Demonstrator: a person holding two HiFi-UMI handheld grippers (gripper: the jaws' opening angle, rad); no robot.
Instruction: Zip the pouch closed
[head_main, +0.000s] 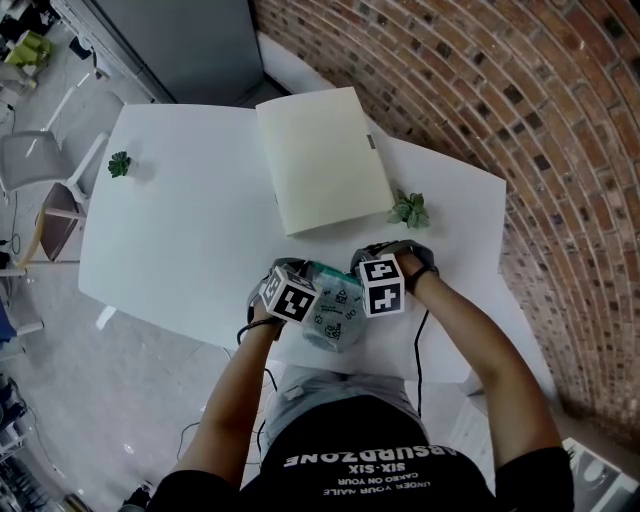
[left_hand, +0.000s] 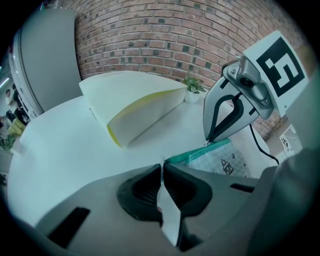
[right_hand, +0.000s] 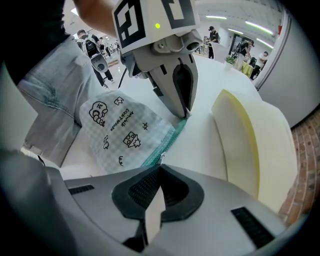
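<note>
Beyond both pairs of jaws spreads a white table (head_main: 180, 230), with a closed cream notebook (head_main: 322, 160) lying further out past the tips. Between the two pairs, at the table's near edge, lies the checked pouch (right_hand: 125, 130), its teal zipper (right_hand: 167, 142) running from one pair to the other: the left gripper (left_hand: 162, 172) has its jaws pressed together on the pouch's corner at one end, and the right gripper (right_hand: 160, 172) is clamped on the small zipper pull (right_hand: 162, 157) at the other. A little potted plant (head_main: 410, 210) stands just past the right jaws.
</note>
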